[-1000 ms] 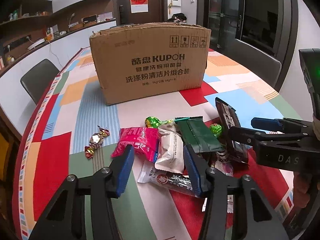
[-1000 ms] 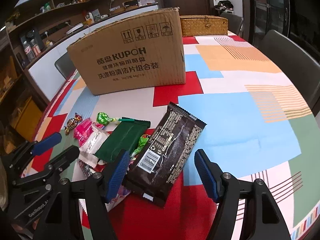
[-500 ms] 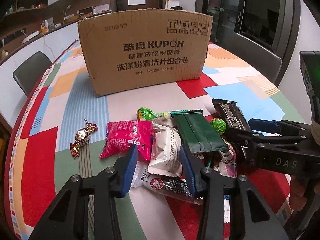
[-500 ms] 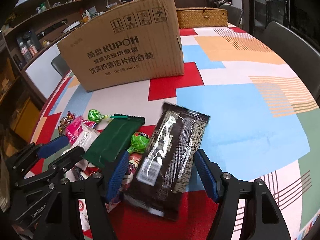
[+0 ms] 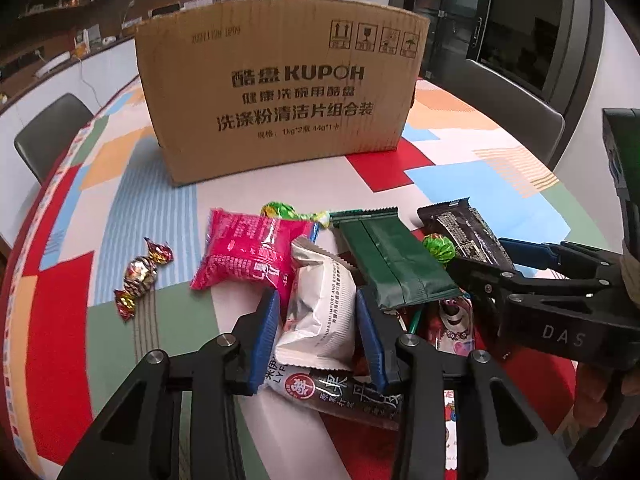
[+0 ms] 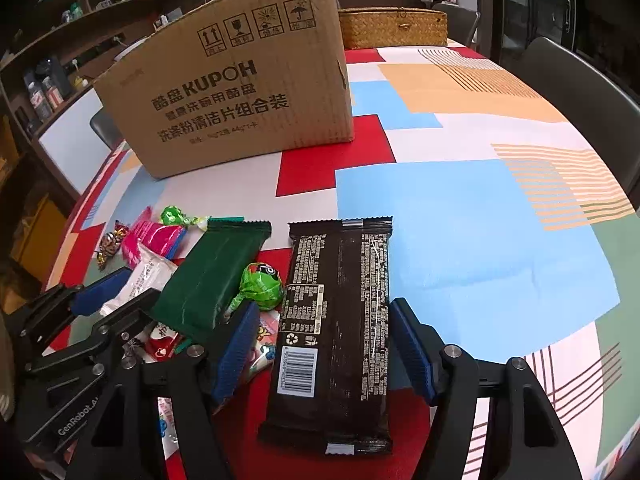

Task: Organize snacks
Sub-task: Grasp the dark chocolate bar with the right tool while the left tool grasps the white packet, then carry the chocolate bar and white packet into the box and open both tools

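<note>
A heap of snacks lies on the colourful tablecloth. My left gripper (image 5: pixel 316 294) points down over a white foil packet (image 5: pixel 320 304). Its jaws are closing, and the blue pads stand close at the packet's two sides without a clear squeeze. A pink packet (image 5: pixel 248 252) and a dark green packet (image 5: pixel 392 264) lie on either side of it. My right gripper (image 6: pixel 324 304) is open, its jaws closing a little, with a dark brown packet (image 6: pixel 336 320) lying flat and lengthwise between them. The left gripper (image 6: pixel 140 284) shows at the left of the right wrist view.
A big cardboard box (image 5: pixel 280 80) stands behind the heap, and a wicker basket (image 6: pixel 392 28) is further back. Green candies (image 6: pixel 260 284), a gold and red candy (image 5: pixel 140 276) and a printed packet (image 5: pixel 340 392) lie around. Grey chairs (image 6: pixel 580 80) ring the table.
The left gripper sank forward over the white packet and its jaws narrowed around it. The dark brown packet went from slanted to straight between the right jaws, which lowered slightly.
</note>
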